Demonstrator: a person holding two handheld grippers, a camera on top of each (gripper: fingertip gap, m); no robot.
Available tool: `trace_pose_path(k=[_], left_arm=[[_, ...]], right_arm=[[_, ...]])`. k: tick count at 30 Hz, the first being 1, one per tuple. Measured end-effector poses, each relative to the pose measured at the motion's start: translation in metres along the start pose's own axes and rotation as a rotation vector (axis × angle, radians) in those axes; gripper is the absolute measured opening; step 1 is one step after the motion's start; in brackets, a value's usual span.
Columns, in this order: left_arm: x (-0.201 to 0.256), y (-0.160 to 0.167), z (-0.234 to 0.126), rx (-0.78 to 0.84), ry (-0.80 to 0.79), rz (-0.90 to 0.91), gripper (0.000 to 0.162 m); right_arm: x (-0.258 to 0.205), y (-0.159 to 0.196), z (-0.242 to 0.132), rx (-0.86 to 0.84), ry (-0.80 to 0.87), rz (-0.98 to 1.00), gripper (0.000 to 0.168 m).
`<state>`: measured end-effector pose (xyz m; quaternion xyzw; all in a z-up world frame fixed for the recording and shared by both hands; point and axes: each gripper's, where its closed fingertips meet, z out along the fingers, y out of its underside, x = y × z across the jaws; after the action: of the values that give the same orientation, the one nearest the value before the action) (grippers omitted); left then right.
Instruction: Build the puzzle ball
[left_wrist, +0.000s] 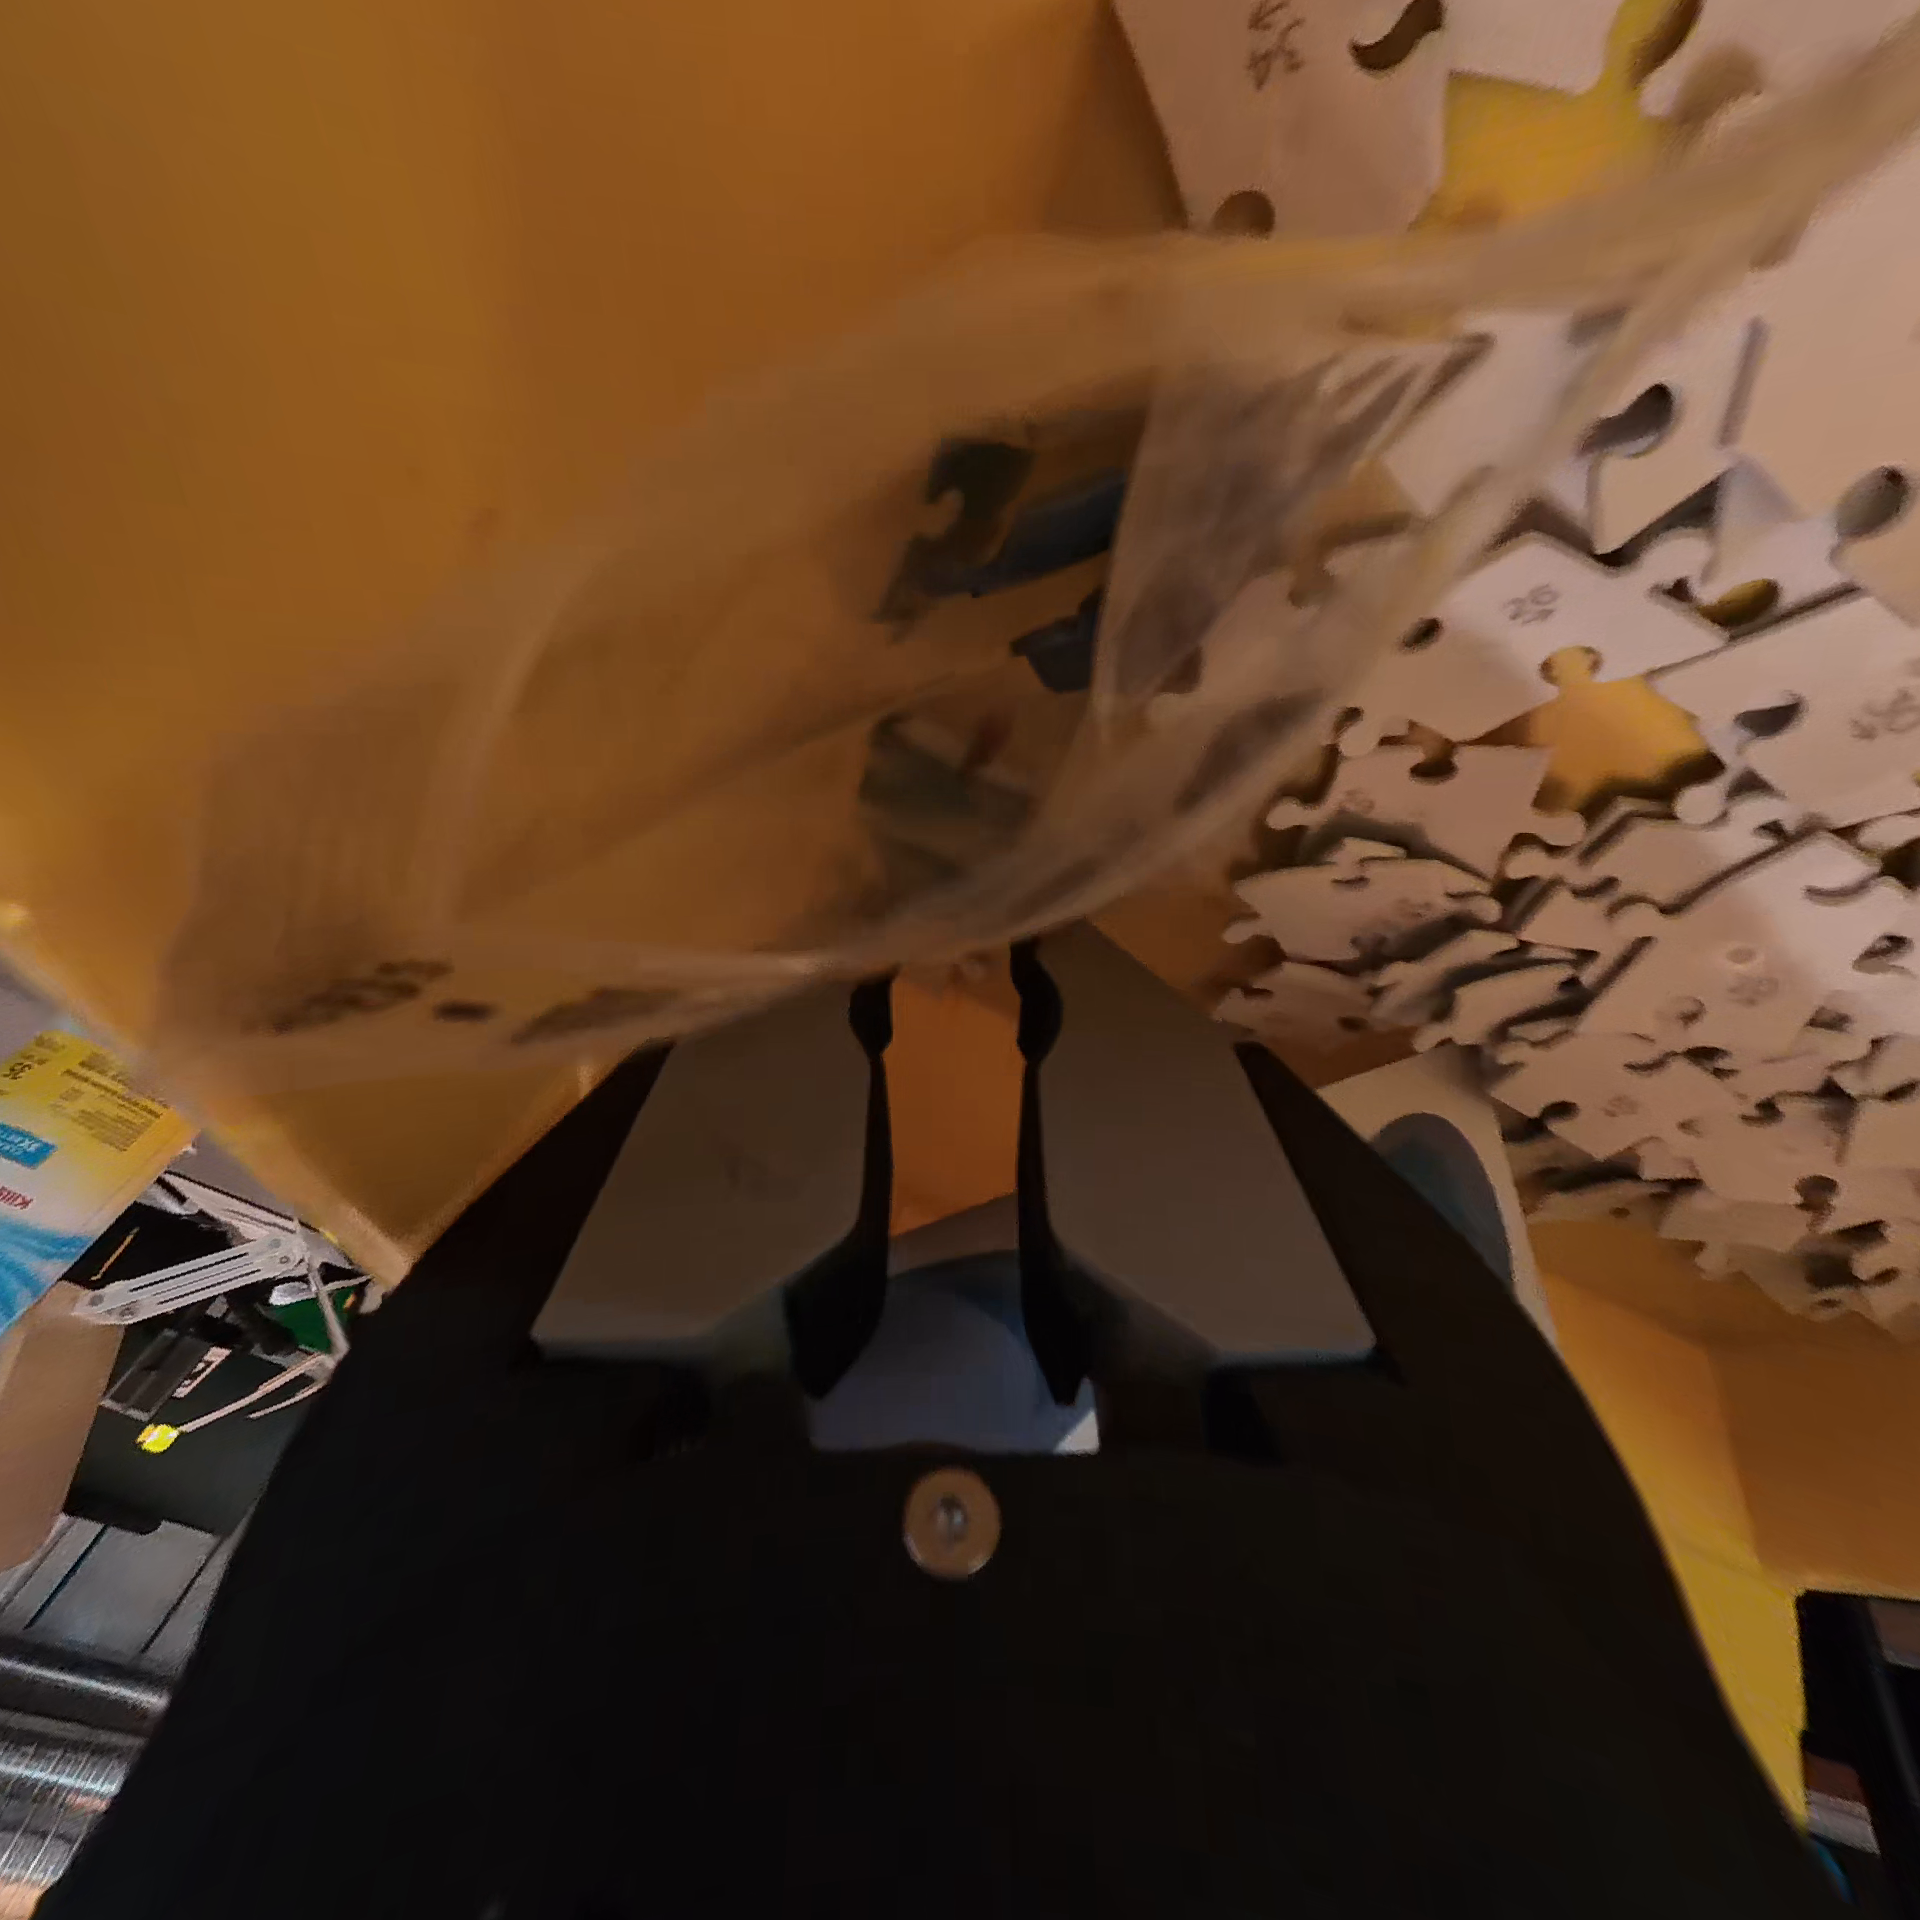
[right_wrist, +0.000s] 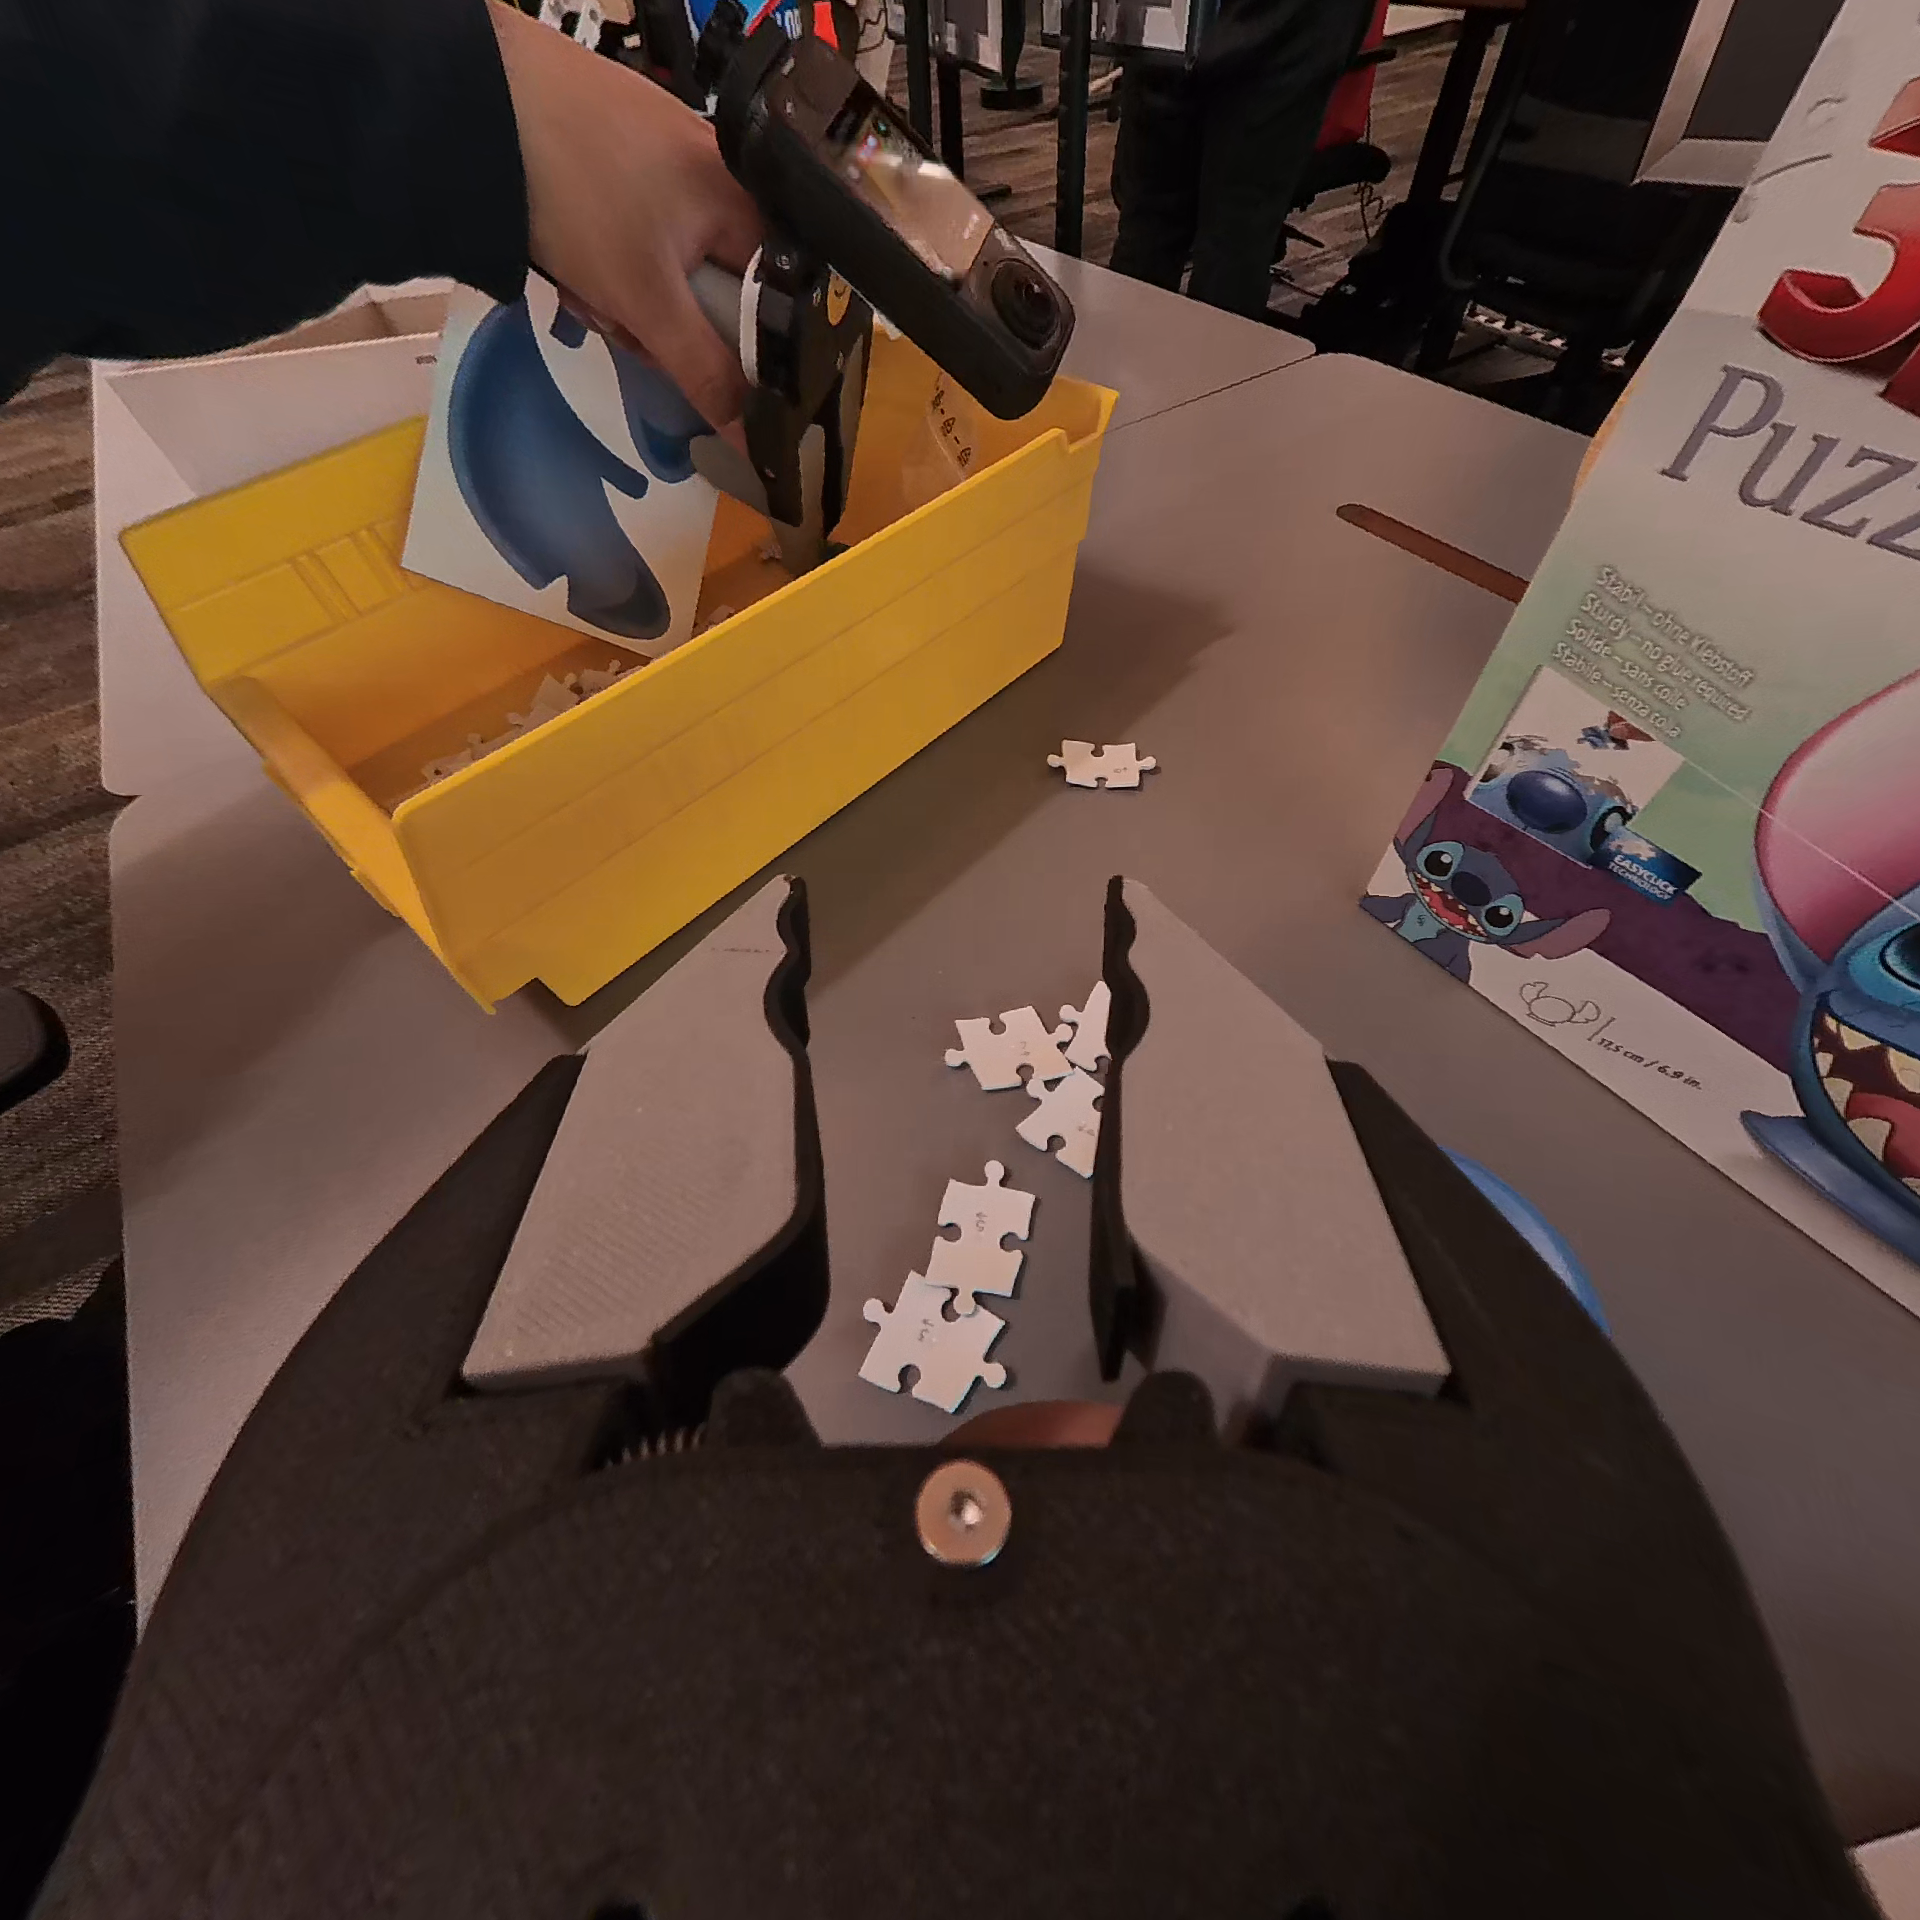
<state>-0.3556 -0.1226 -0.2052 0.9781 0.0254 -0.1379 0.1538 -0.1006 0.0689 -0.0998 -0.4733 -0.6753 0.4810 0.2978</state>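
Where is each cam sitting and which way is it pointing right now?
Left wrist view: on the left gripper, down inside the yellow bin, facing a blurred clear plastic bag and loose white puzzle pieces; only its own fingers show.
Right wrist view: on the right gripper, above the grey table, facing forward over puzzle pieces; a hand holds the left gripper in the bin.
Shared: the bin, its pieces and the left gripper.

Blurred clear bag (left_wrist: 727, 748) before left gripper (left_wrist: 951, 997).

Left tool (left_wrist: 954, 987) narrowly parted, right tool (right_wrist: 954, 935) wide apart
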Motion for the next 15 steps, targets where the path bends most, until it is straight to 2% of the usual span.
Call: trace_pose_path(k=[8, 15], left_arm=[[-0.007, 0.001, -0.013, 0.046, -0.038, 0.009, 0.0], [-0.004, 0.003, -0.04, 0.144, -0.027, 0.001, 0.0]], right_arm=[[-0.001, 0.001, 0.001, -0.006, -0.003, 0.0, 0.055], [0.0, 0.004, 0.003, -0.016, -0.003, 0.001, 0.055]])
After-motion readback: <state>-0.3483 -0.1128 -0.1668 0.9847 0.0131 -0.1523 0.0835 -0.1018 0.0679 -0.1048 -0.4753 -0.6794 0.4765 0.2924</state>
